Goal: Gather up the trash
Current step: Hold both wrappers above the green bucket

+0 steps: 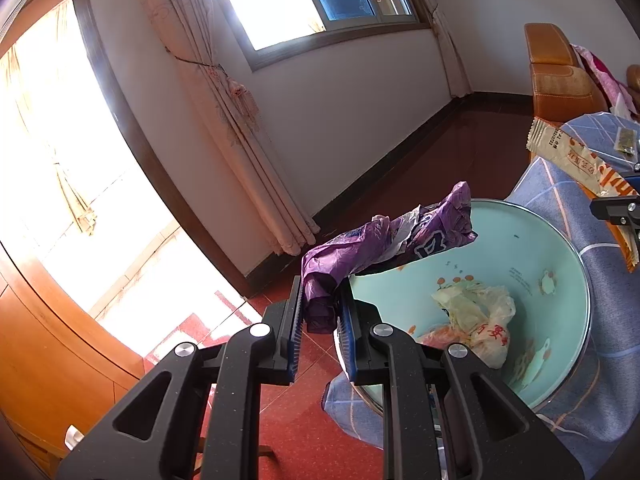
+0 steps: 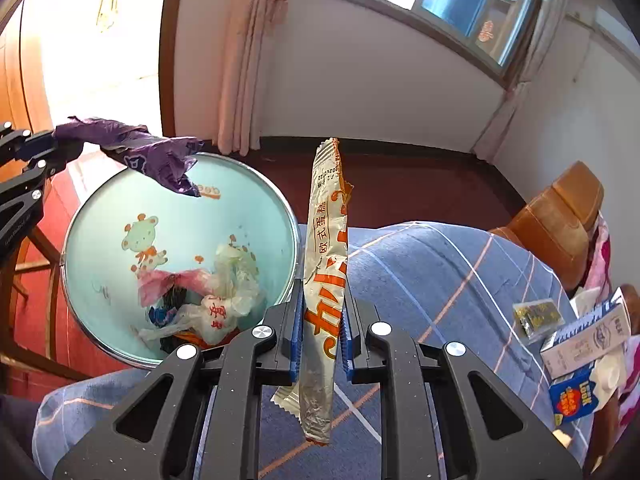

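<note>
Two grippers are in use, each clamped on one piece of trash. The left gripper (image 1: 320, 308) has its jaws drawn nearly together, pads pressing on the lower end of a crumpled purple wrapper (image 1: 384, 240). The free end of that wrapper extends up and away from the fingers and overhangs the near rim of the waste bin (image 1: 576, 256). The right gripper (image 2: 322, 332) likewise has its jaws nearly closed, gripping a long silver-and-orange snack wrapper (image 2: 326, 248) at about mid-length. This wrapper stands roughly upright between the pads, with one end above the fingers and the other hanging below them. It sits just beside the bin's rim, over the blue plaid cloth (image 2: 432, 264).

The bin is round, with a pale teal interior printed with cartoon animals and a metal rim. Crumpled plastic bags (image 2: 224, 292) already lie at its bottom. On the cloth, well apart from the bin, lie a small dark packet (image 2: 536, 316), a white carton (image 2: 588, 332) and a blue carton (image 2: 576, 396). An orange-brown seat (image 2: 560, 216) stands beyond the cloth on the red floor (image 1: 304, 412).
</note>
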Demonstrator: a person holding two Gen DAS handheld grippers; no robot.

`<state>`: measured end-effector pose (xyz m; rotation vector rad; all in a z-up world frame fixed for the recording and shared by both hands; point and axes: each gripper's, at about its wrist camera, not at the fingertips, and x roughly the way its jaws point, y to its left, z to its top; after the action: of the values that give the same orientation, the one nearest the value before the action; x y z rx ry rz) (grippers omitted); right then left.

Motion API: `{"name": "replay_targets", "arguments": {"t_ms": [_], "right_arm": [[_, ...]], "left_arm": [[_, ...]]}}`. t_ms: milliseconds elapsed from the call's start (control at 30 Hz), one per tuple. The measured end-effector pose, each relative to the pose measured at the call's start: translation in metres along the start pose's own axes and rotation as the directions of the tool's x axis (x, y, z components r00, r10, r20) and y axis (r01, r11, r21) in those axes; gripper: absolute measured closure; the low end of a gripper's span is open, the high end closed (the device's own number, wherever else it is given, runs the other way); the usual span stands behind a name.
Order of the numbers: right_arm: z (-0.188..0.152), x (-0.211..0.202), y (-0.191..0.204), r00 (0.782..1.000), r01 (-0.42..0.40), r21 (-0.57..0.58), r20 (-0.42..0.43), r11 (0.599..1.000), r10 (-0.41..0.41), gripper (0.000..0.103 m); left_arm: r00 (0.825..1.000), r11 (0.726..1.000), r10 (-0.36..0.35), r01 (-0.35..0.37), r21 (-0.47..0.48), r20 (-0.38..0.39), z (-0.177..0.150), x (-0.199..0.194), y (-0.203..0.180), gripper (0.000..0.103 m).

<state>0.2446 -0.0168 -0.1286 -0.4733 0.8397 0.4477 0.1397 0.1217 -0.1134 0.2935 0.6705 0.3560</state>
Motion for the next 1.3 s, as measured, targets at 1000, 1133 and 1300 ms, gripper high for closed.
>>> {"name": "replay_targets", "arguments": {"t_ms": [1000, 1133, 1300], "right_arm": [[0.004, 0.003, 0.020, 0.999, -0.034, -0.092, -0.014, 0.995, 0.032, 0.087], [0.003, 0.003, 0.022, 0.999, -0.037, -0.099, -0.015, 0.994, 0.036, 0.086], [0.002, 0.003, 0.023, 0.999, -0.037, -0.105, -0.018, 0.994, 0.036, 0.086]], "left_arm": [[1.000, 1.000, -0.007, 0.007, -0.002, -0.007, -0.002, 0.002, 0.001, 0.086], [1.000, 1.000, -0.012, 0.012, 0.000, -0.009, -0.002, 0.001, 0.000, 0.086], [1.000, 1.000, -0.015, 0.015, 0.001, -0.009, -0.002, 0.001, 0.001, 0.086]]}}
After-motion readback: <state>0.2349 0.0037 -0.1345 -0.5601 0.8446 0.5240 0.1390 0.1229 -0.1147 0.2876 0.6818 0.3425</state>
